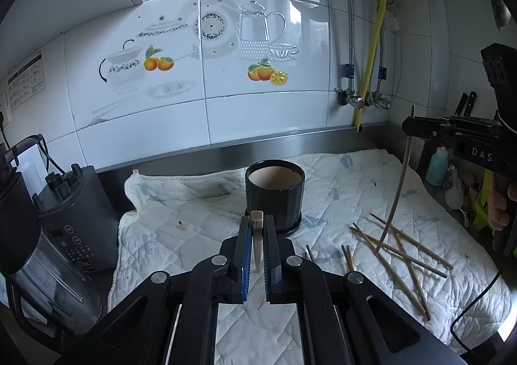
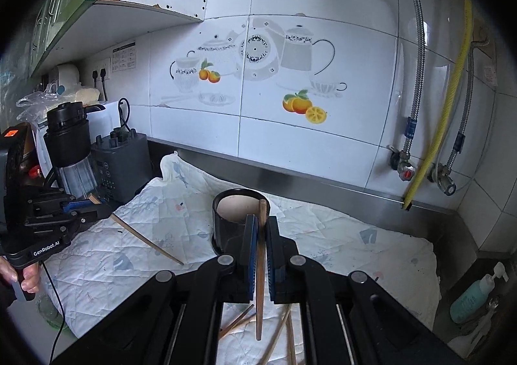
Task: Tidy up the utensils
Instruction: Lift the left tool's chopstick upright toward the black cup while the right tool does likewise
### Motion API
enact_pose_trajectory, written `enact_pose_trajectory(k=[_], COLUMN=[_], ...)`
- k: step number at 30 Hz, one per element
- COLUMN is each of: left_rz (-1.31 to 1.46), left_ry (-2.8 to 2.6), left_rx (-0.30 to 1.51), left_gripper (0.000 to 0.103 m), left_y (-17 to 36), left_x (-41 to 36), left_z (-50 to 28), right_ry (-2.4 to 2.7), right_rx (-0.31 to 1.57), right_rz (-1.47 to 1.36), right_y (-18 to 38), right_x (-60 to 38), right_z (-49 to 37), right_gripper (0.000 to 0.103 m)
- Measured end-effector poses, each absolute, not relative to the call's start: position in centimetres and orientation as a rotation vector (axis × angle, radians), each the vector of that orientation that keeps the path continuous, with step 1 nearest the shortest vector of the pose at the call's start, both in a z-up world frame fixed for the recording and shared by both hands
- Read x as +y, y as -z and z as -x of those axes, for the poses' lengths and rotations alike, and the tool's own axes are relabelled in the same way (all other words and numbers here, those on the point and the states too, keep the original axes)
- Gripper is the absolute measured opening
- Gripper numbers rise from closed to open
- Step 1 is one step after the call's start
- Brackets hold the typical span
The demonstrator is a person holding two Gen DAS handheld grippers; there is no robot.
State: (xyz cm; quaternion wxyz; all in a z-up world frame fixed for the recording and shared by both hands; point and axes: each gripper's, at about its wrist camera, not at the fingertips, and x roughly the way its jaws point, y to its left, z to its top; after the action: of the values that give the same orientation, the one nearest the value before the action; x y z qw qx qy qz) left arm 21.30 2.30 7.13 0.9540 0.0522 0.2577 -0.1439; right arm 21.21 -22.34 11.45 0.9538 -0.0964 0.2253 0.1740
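Far left: blender (image 1: 77,219) and its jar (image 1: 35,235) crowd the counter edge, the base touching the left hem of the quilted cloth (image 1: 194,203). Left gripper (image 1: 257,229) is clamped narrow on one chopstick (image 1: 257,240), top end poking just above the pads, shaft hanging down between them over the cloth; in the right wrist view the same stick (image 2: 145,237) slants down-right toward the cloth. Black cup (image 1: 274,200) sits mid-cloth, upright, mouth open, just beyond the left fingertips; bare cloth all round it, steel backsplash lip (image 1: 258,138) close behind. Right of the cup: loose chopsticks (image 1: 404,252) lie crossed on the cloth, well apart from the cup, reaching near the cloth's front-right edge. Right gripper (image 2: 261,232) is also pinched tight on a single chopstick (image 2: 260,268), near vertical, tip clear above the loose pile. A hand (image 1: 501,206) grips its handle. Far right: cloth ends before the corner; a teal bottle (image 2: 468,297) stands in the gap by the side wall.
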Motion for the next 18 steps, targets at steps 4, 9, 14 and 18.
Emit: enact_pose_trajectory(k=[4,9,14,18], left_rz=[-0.107,-0.108,-0.129,-0.116], left_ry=[0.305,0.324,0.321,0.328], left_rx=[0.492,0.401,0.309,0.246], left_gripper=[0.006,0.006,0.006,0.006], left_y=[-9.0,-12.9,-17.0,-20.0], left_x=[1.7,0.8,-0.6,-1.5], left_z=[-22.3,-23.6,-25.6,-27.6], right_ry=[-0.358,-0.361,-0.36,-0.364], right_rx=[0.447,0.409,0.359,0.325], right_rz=[0.207,0.192,0.177,0.161], right_y=[-12.4,-14.3,-16.3,-17.7], right_x=[-22.0,-21.5,-20.7,-20.0], right_z=[-22.3,-23.7,-25.5,-27.2], right_gripper=[0.007,0.007,0.007,0.008])
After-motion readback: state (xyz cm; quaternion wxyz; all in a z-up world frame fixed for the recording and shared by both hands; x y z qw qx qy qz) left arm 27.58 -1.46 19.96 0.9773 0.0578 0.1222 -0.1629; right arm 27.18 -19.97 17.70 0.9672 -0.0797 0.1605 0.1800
